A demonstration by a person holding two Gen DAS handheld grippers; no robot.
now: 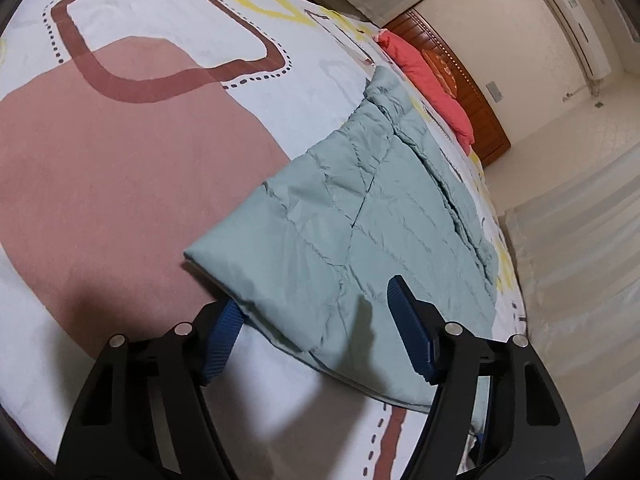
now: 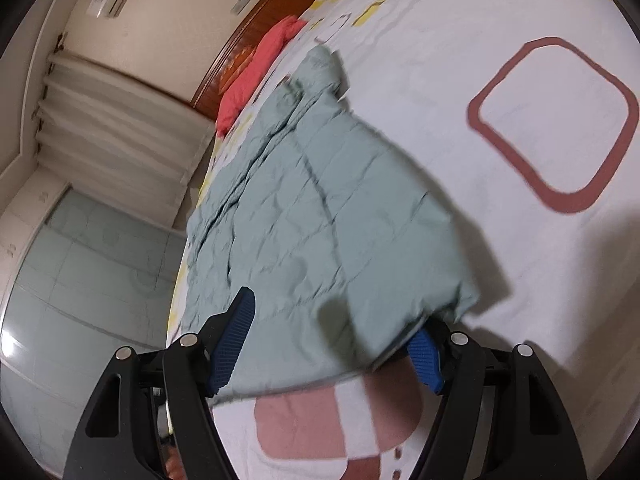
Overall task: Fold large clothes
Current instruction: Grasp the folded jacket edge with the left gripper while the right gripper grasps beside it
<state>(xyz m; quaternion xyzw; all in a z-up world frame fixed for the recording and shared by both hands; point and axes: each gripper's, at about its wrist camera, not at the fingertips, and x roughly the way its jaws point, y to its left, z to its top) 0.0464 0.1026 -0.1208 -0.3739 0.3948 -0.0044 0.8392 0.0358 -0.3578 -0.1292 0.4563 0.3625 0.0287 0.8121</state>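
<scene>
A pale green quilted jacket (image 1: 360,216) lies on the patterned bed cover (image 1: 120,184), partly folded, its length running toward the headboard. My left gripper (image 1: 316,300) is open, one blue finger (image 1: 224,332) tucked under the jacket's near left corner and the other finger (image 1: 408,332) above the fabric. In the right wrist view the jacket (image 2: 320,216) fills the middle. My right gripper (image 2: 332,320) is open around its near edge, the left finger (image 2: 234,344) on top and the right finger (image 2: 426,356) under the raised corner.
A coral pillow (image 1: 428,76) and a wooden headboard (image 1: 472,96) lie at the bed's far end. The bed's side edge drops to a tiled floor (image 2: 92,264). Curtains (image 2: 116,120) and a wall air conditioner (image 1: 576,28) stand beyond.
</scene>
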